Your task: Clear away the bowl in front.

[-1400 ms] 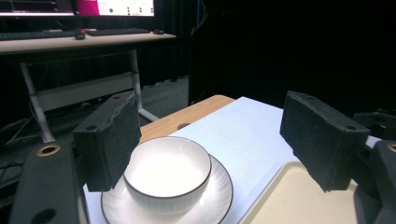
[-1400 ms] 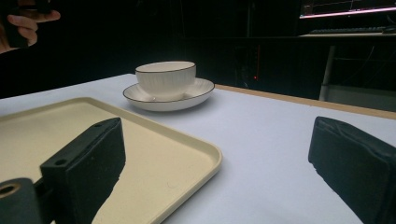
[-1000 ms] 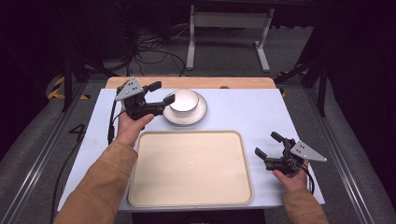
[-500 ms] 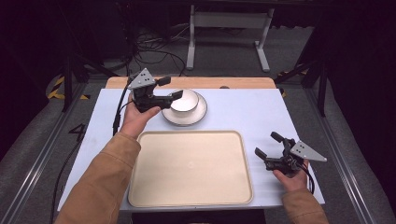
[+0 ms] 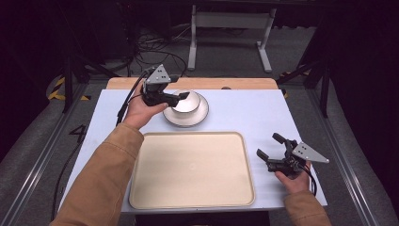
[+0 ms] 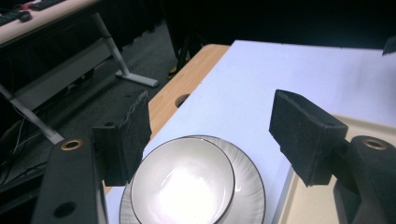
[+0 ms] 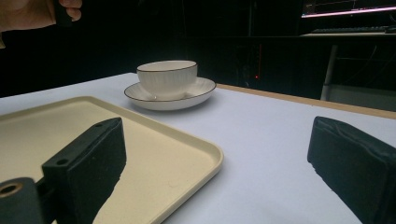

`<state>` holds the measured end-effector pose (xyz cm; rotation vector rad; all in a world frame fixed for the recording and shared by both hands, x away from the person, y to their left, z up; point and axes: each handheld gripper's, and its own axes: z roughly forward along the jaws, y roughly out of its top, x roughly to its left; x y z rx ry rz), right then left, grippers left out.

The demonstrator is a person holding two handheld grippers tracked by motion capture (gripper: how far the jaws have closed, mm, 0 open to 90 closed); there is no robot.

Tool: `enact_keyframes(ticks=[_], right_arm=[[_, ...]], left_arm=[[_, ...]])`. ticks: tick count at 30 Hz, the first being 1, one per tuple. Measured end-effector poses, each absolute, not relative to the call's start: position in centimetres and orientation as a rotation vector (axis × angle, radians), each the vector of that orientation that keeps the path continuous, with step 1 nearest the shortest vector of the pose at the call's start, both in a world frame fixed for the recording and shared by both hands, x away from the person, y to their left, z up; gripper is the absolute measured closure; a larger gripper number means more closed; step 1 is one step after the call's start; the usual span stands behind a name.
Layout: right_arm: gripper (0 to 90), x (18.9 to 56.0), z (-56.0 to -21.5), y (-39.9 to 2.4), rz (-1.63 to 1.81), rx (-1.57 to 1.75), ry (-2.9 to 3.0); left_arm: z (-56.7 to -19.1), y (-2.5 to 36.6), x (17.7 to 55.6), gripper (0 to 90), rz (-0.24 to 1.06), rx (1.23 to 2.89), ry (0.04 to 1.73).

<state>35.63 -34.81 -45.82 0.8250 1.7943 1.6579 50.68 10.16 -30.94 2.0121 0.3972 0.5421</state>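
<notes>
The right gripper rests open at the table's near right corner, beside the tray, unmoved. Farther off, the left gripper has travelled from beside the bowl to above it, jaws narrowed a little but open and empty; the bowl sits in its saucer near the far edge, so a grasp looks next

Left claw raised, jaws apart, right claw low, jaws wide

Digit 4 (white), on the floor
</notes>
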Motion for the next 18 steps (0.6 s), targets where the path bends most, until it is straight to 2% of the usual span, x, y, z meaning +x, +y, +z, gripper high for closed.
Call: enact_keyframes(ticks=[18], right_arm=[[4.9,35.7,-45.8,-34.7,1.646,0.832,1.801]], left_arm=[[-32.5,8.5,53.2,30.5,0.527,2.272,0.325]])
